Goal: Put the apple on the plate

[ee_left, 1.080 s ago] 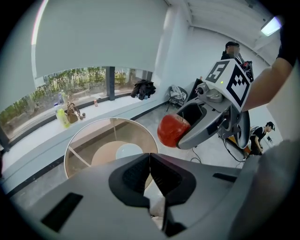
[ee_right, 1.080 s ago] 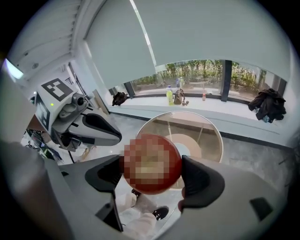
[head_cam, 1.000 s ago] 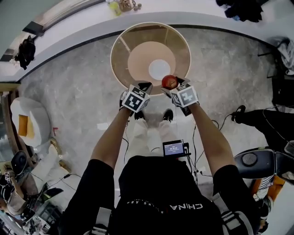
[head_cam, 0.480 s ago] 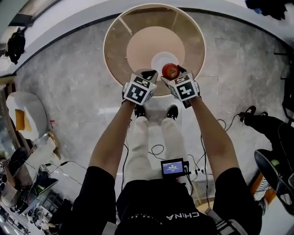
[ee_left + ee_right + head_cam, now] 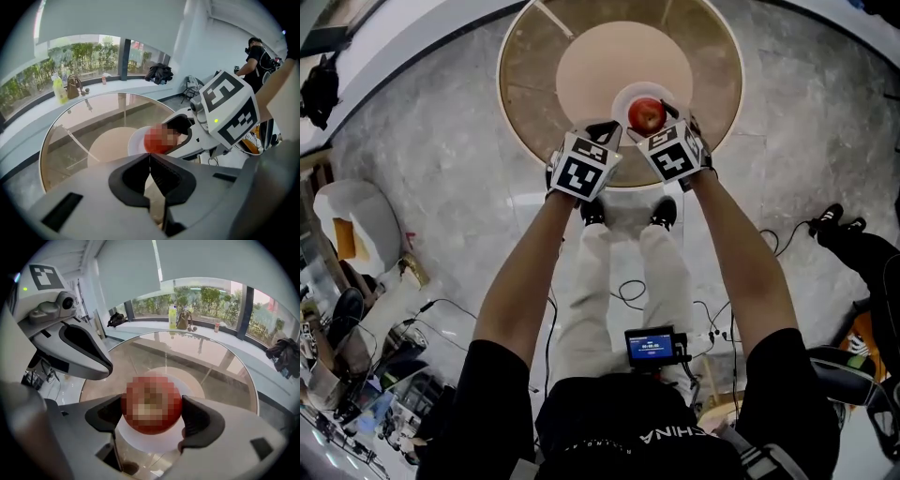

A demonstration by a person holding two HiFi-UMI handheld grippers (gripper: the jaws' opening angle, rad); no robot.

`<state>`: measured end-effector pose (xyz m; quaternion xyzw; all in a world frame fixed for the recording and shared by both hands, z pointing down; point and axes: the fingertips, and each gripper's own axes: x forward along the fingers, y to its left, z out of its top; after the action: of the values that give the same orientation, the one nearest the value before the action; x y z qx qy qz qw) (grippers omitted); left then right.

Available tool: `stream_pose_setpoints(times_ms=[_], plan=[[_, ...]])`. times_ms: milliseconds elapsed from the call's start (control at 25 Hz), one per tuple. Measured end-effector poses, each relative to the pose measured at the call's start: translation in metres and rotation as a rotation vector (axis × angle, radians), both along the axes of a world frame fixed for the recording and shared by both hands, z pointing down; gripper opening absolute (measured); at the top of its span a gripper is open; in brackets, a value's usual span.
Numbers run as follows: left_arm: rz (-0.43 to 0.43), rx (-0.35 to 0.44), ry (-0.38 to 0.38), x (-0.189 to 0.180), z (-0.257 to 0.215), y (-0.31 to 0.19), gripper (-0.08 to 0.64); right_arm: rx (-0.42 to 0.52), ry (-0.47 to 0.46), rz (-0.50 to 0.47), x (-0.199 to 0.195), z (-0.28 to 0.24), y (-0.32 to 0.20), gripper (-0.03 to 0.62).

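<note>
The apple point(image 5: 151, 404) is being gripped at its two sides by the jaws of the right gripper point(image 5: 151, 416). It is being held directly over the white plate point(image 5: 140, 442). Whether the fruit's underside is touching the plate cannot be told from either gripper view.

The plate is being carried by the round glass table point(image 5: 525, 84), between the table's middle and its near edge, slightly toward the right side. A pale round base is being seen through the glass beneath it.

The left gripper point(image 5: 150, 161) is being held just beside the right one, over the table's near edge. Its jaws are being pressed together with nothing between them. In the left gripper view, the apple and the right gripper's marker cube point(image 5: 229, 110) are being shown just beyond the clenched jaw tips.

In the head view, both grippers are being held out in front of the person on outstretched arms, with the apple point(image 5: 647, 114) between the right gripper's jaw tips and the plate's rim point(image 5: 623, 99) showing around it.

On the window ledge past the table's far edge, a yellow-green bottle point(image 5: 173, 316) and a small brown bag point(image 5: 184, 319) are being kept side by side.
</note>
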<state>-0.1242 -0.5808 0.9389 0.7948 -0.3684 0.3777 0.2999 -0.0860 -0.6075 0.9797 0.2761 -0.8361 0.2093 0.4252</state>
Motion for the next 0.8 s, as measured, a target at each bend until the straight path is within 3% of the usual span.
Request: stream_pose_setpoints(times_ms=[160,480,680,800], plan=[[0.007,-0.009,-0.004,-0.006,0.002,0.007,0.017,-0.016,0.006,0.031,-0.005,0.003,-0.001,0.413],[-0.008,0.004,0.047,-0.007,-0.026,0.004,0.017,-0.134,-0.047,0.097,0.004,-0.014,0.012,0.416],[-0.01,-0.003,0.029,-0.024,-0.07,0.021,0.017,-0.16,0.001,0.081,0.018,-0.068,0.046,0.414],[-0.008,-0.007,0.029,-0.028,-0.109,0.039,0.017,-0.184,-0.018,0.111,0.031,-0.124,0.061,0.413]])
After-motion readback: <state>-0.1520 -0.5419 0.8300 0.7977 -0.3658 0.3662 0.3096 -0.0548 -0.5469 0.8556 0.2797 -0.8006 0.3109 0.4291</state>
